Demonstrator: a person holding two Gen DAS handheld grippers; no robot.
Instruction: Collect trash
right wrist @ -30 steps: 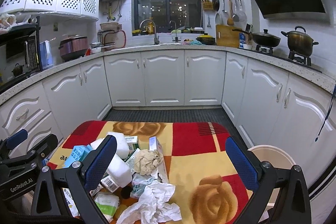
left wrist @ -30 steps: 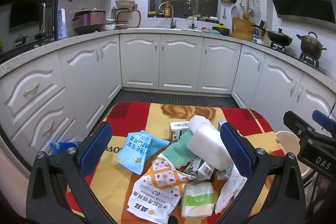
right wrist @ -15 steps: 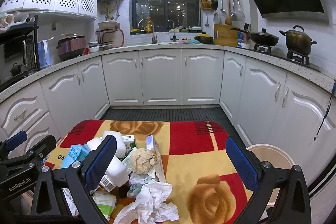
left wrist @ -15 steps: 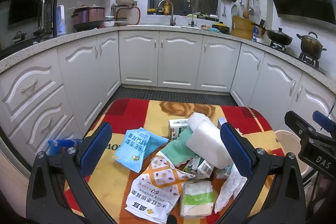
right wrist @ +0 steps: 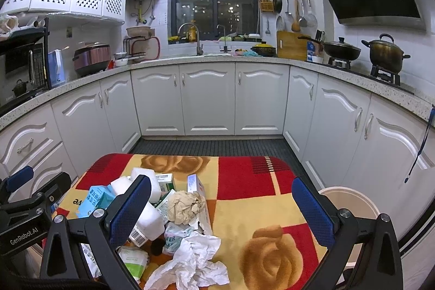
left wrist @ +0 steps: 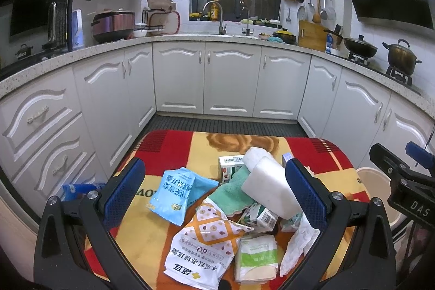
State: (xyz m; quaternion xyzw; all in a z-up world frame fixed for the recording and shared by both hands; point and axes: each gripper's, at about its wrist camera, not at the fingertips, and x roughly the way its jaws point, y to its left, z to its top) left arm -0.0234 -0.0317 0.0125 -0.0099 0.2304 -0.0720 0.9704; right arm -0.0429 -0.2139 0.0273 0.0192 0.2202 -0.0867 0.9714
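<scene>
A pile of trash lies on a small table with a red and yellow rose cloth (right wrist: 261,197). It holds a blue snack bag (left wrist: 176,192), a white and orange bag (left wrist: 206,243), a white foam block (left wrist: 269,186), a green cloth (left wrist: 233,195), small cartons, a brown paper ball (right wrist: 185,205) and crumpled white paper (right wrist: 195,260). My left gripper (left wrist: 214,189) is open and empty above the pile. My right gripper (right wrist: 221,208) is open and empty above the pile's right side. A cream trash bin (right wrist: 350,208) stands right of the table.
White kitchen cabinets (left wrist: 231,80) ring the table on three sides. A dark floor mat (right wrist: 214,147) lies beyond it. A stove with pots (right wrist: 386,56) is at the right, a sink (left wrist: 217,31) under the window, and a blue bag (left wrist: 78,188) on the floor at left.
Both grippers have drifted slightly; the views have shifted a little. The trash has not moved and both grippers stay open.
</scene>
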